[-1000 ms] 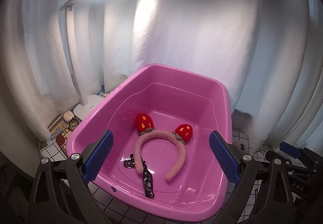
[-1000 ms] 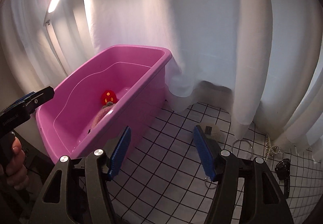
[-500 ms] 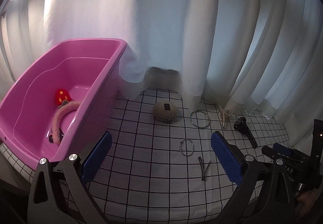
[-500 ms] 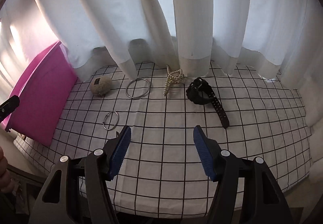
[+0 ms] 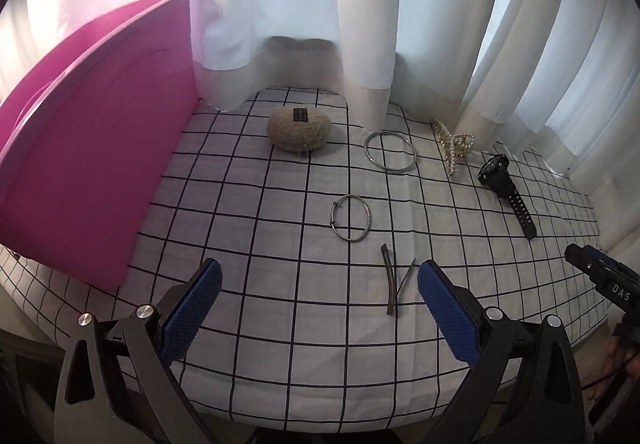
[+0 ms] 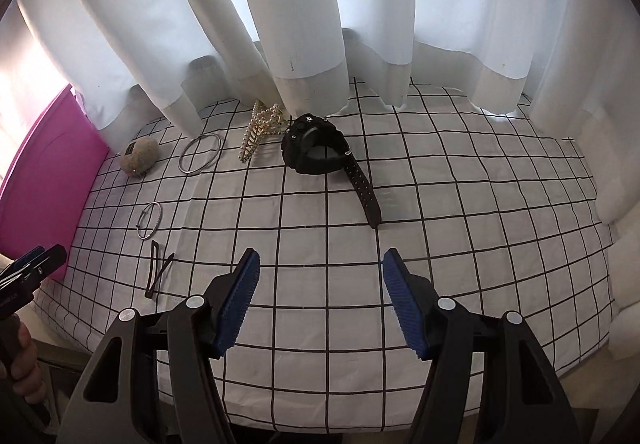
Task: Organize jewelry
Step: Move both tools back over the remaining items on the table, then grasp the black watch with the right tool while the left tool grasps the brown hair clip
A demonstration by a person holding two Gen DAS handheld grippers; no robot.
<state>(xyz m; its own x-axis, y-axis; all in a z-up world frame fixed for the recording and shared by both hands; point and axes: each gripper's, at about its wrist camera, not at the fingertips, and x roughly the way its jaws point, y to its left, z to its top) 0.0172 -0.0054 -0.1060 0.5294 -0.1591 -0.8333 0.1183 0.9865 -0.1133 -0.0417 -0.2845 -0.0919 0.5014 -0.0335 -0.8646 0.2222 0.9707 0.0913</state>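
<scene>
Jewelry lies on a white grid cloth. A dark hair clip lies just ahead of my open, empty left gripper. Beyond it lie a small bangle, a large silver ring, a pearl hair claw, a black watch and a fuzzy beige clip. The pink tub stands at the left. My right gripper is open and empty, with the watch ahead of it.
White curtains hang along the back edge of the table. White foam borders the right side. The right gripper shows at the right edge of the left wrist view.
Both cameras have swung right, away from the pink tub and onto the cloth with the jewelry. The left gripper has come closer to the hair clip. Both grippers stay open.
</scene>
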